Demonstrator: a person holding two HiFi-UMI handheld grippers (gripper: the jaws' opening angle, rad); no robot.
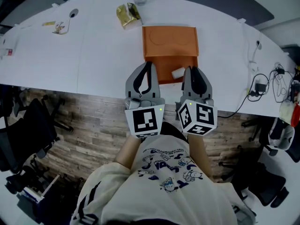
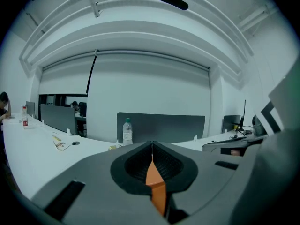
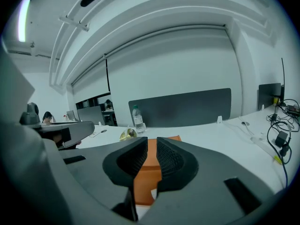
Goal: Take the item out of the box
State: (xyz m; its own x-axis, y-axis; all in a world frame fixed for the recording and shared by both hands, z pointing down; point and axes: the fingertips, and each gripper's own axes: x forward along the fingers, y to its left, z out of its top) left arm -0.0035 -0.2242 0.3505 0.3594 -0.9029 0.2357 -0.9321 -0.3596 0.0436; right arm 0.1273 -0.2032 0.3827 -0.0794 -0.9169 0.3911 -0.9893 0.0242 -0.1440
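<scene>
Table (image 1: 93, 55), box (image 1: 170, 43), indistinct white item (image 1: 178, 72)

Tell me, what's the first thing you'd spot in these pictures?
The bright orange box lies open in the middle of the white table, with a small white item inside near its front edge. Right at that edge, the left gripper and right gripper hover side by side, both shut and empty.
</scene>
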